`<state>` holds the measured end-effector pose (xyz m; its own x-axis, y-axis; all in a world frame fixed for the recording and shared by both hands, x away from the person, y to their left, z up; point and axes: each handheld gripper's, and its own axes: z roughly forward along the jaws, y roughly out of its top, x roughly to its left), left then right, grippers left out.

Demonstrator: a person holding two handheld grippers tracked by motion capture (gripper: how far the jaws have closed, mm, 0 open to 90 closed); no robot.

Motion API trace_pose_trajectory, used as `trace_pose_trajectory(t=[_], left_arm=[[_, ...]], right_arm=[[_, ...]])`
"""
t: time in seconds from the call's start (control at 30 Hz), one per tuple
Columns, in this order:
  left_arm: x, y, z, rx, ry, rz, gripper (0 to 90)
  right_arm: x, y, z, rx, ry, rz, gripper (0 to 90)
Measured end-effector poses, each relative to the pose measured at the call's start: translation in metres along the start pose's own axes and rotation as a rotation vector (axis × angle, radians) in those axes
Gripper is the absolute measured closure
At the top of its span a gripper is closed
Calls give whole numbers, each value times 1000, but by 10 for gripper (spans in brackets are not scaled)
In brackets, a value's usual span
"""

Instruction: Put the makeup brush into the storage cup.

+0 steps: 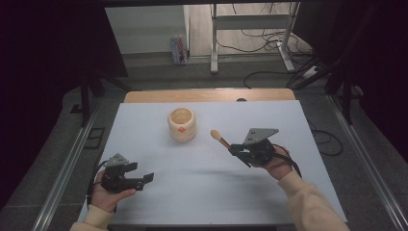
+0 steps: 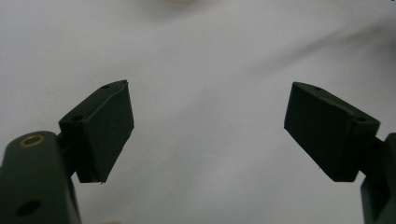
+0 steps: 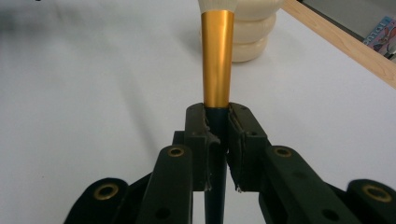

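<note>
A brush [image 3: 217, 60] is clamped by its dark handle between the closed jaws of the right gripper [image 1: 233, 148]. In the right gripper view the handle is seen as a slim dark rod that widens into a smooth, glossy gold metal ferrule; above that, a pale bristle tuft is cut off by the top edge. In the high view the brush [image 1: 219, 138] is held above the table, at about 10 o'clock from the right gripper, with its rounded tip pointing toward the cup.

A cream cup [image 1: 182, 124] stands at 12 o'clock on the white table [image 1: 202, 192], well apart from both grippers. Its wall is shaped in rounded, stacked rings, and an orange mark is carried on the near side; the mark is too small to be identified. In the right gripper view the cup [image 3: 254, 32] is partly hidden behind the brush.

The left gripper [image 1: 146, 179] is held at 8 o'clock, its jaws spread wide with nothing between them. Its matte black, wedge-shaped pads [image 2: 109, 128] are seen over the bare surface.

A wooden edge [image 1: 207, 95] is exposed along the table's far side.
</note>
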<state>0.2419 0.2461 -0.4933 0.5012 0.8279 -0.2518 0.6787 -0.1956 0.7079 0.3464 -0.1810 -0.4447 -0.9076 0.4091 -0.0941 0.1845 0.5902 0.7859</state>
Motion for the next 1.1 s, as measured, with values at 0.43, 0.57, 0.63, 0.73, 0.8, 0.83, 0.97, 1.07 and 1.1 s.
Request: trace_pose_trajectory(t=[0.43,0.57,0.63,0.73,0.8,0.83,0.97,1.07,1.1], left_arm=[[-11,11,10,-35,-13,9,183],[-17,16,14,-49,-16,13,185],[-18,17,15,-51,-21,11,186],[-22,21,20,-54,-36,9,185],[-24,24,22,-57,-40,8,186],[-24,25,23,-56,-42,10,185],[-26,29,27,-59,-51,9,187],[-30,33,30,-63,-46,27,192],[-32,36,32,-69,-51,31,192]], right_arm=[[1,1,0,-6,-5,1,789],[1,1,-1,-7,-7,-1,789],[1,2,0,-9,-5,-3,789],[1,2,0,-13,-5,-3,789],[2,2,0,-15,-4,-4,789],[2,2,0,-16,-5,-3,789],[2,3,0,-20,-4,-5,789],[3,3,1,-23,-6,-6,789],[3,3,1,-23,-6,-6,789]])
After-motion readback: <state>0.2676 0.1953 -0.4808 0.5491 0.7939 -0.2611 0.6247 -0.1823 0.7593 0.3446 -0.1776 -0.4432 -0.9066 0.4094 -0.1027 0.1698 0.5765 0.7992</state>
